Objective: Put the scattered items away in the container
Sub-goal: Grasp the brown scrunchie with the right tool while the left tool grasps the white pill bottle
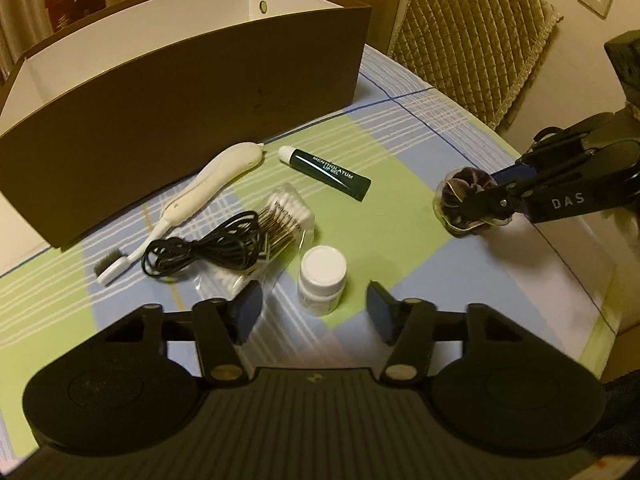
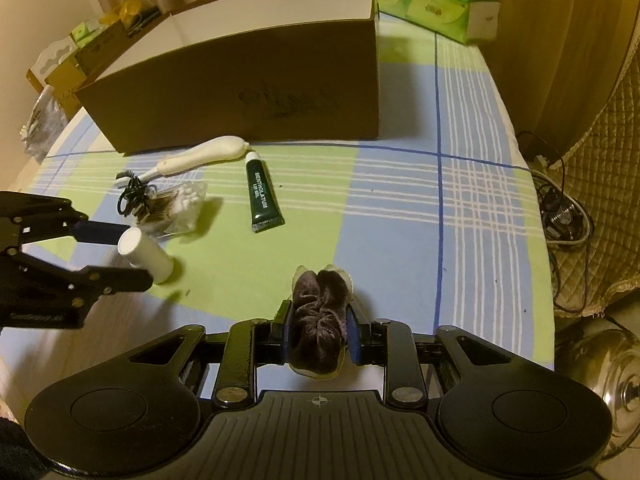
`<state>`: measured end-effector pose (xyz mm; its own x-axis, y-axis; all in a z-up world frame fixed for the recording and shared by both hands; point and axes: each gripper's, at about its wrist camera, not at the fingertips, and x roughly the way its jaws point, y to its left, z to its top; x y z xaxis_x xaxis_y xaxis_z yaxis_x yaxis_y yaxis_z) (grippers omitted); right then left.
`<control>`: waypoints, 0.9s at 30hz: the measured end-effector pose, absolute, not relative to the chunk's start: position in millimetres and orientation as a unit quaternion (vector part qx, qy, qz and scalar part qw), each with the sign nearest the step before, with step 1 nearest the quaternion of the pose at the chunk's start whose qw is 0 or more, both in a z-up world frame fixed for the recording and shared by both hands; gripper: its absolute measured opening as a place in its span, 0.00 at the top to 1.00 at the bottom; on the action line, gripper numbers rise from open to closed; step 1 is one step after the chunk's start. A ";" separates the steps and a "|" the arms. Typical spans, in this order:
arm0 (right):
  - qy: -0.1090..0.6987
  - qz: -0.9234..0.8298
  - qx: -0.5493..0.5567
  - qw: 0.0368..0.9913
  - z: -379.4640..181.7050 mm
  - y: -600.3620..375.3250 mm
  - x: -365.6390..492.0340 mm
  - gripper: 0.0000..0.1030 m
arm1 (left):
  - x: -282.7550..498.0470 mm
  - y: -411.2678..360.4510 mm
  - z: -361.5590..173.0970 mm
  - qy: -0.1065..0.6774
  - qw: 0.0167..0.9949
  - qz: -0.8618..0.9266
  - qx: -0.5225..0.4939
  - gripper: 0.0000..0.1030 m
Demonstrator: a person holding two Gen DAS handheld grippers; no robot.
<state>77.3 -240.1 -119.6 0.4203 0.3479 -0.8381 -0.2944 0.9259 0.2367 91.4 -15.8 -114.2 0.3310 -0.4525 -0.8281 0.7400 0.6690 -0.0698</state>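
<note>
A brown box with white inside (image 1: 160,92) (image 2: 248,76) stands at the back of the checked tablecloth. In front of it lie a white electric toothbrush (image 1: 208,184) (image 2: 204,156), a green lip gel tube (image 1: 326,168) (image 2: 262,194), a black cable (image 1: 208,250) (image 2: 132,198) on a bag of cotton swabs (image 1: 280,216) (image 2: 184,208), and a small white bottle (image 1: 322,280) (image 2: 146,254). My left gripper (image 1: 314,308) (image 2: 116,254) is open around the white bottle. My right gripper (image 2: 318,332) (image 1: 476,196) is shut on a dark purple scrunchie in clear wrap (image 2: 320,320) (image 1: 460,196).
Green tissue packs (image 2: 436,0) stand behind the box at the right. A quilted chair (image 1: 472,36) is beyond the table's far edge. Cables and a metal fan (image 2: 560,216) are on the floor to the right. Small boxes (image 2: 68,64) sit at the back left.
</note>
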 end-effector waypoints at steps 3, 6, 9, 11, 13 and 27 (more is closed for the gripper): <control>0.504 0.191 0.025 0.842 -120.0 -240.2 76.0 0.77 | 94.0 -20.7 -118.8 0.442 0.801 -0.369 0.165 0.58; 0.503 0.193 0.023 0.842 -119.7 -239.5 75.2 0.77 | 97.8 -22.9 -123.9 0.443 0.799 -0.370 0.168 0.71; 0.502 0.196 0.023 0.842 -119.4 -238.8 74.1 0.77 | 98.2 -23.1 -127.1 0.444 0.799 -0.368 0.168 0.79; 0.500 0.201 0.023 0.842 -119.0 -237.2 73.1 0.77 | 95.7 -21.8 -127.1 0.441 0.801 -0.368 0.170 0.79; 0.496 0.211 0.024 0.842 -117.5 -234.8 71.3 0.77 | 93.1 -19.4 -126.8 0.439 0.802 -0.366 0.173 0.79; 0.472 0.273 -0.013 0.838 -114.0 -201.9 62.0 0.39 | 83.7 35.3 -120.2 0.459 0.820 -0.301 0.159 0.79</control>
<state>62.0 -201.9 -114.0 0.4052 0.4465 -0.7978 -0.4704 0.8501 0.2368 83.7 35.3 -120.2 0.3961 -0.3485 -0.8495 0.6403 0.7679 -0.0164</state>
